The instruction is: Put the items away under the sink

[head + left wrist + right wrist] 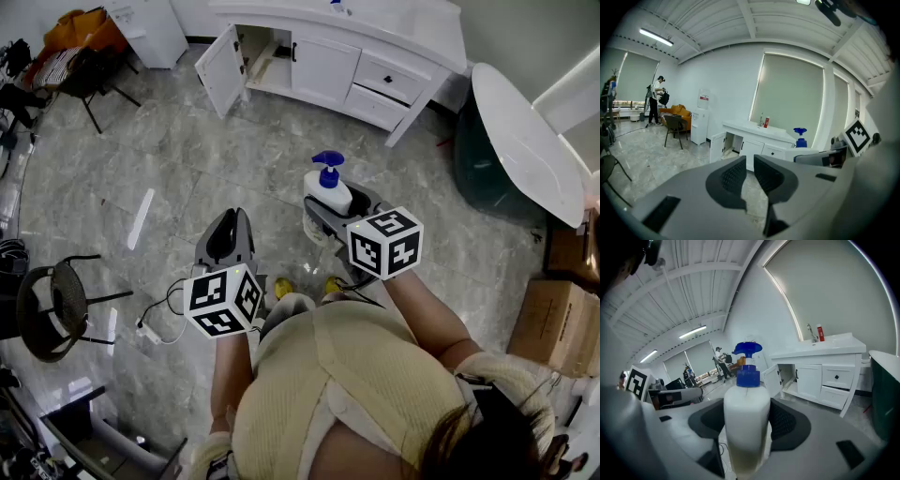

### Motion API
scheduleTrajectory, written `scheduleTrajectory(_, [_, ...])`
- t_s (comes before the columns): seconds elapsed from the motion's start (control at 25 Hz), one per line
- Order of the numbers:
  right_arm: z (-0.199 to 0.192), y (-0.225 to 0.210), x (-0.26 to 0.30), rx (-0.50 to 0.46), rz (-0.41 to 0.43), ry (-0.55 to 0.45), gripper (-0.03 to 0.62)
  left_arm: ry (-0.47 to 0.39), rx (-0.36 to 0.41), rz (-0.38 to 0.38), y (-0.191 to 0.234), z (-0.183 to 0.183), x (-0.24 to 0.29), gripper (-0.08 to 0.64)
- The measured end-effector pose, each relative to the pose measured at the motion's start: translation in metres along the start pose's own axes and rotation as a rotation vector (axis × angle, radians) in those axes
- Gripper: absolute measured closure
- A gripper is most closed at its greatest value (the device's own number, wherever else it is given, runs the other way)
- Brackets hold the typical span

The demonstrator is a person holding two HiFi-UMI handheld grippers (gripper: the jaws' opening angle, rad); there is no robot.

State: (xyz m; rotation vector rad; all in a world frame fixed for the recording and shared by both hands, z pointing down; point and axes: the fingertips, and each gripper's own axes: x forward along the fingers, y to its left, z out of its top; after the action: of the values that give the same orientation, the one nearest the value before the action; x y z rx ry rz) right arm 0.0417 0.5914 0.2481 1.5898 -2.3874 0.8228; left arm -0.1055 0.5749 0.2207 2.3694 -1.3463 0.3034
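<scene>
Grey marble floor (187, 169) lies open from the person to the white sink cabinet (323, 66) at 12 o'clock, whose left door (220, 70) stands swung wide. A white-topped dark stand (525, 141) crowds 2 o'clock, cardboard boxes (553, 323) sit at 3 o'clock, and a black chair (56, 300) and floor cable (155, 328) at 9 o'clock. The right gripper (339, 208) pinches the blue-pump soap bottle (746, 420) upright, well short of the cabinet. The left gripper (749, 171) has its jaws pressed together, empty.

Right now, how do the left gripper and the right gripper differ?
The left gripper's jaws are almost together; the right gripper's jaws stand wide apart. The left gripper holds nothing; the right gripper grips a white pump bottle with a blue top. Both face the white sink cabinet.
</scene>
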Motion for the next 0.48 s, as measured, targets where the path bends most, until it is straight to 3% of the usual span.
scheduleTrajectory(0.48, [0.004, 0.028, 0.029, -0.015, -0.005, -0.002, 0.313, 0.005, 0.006, 0.002, 0.04, 0.003, -0.008, 0.479])
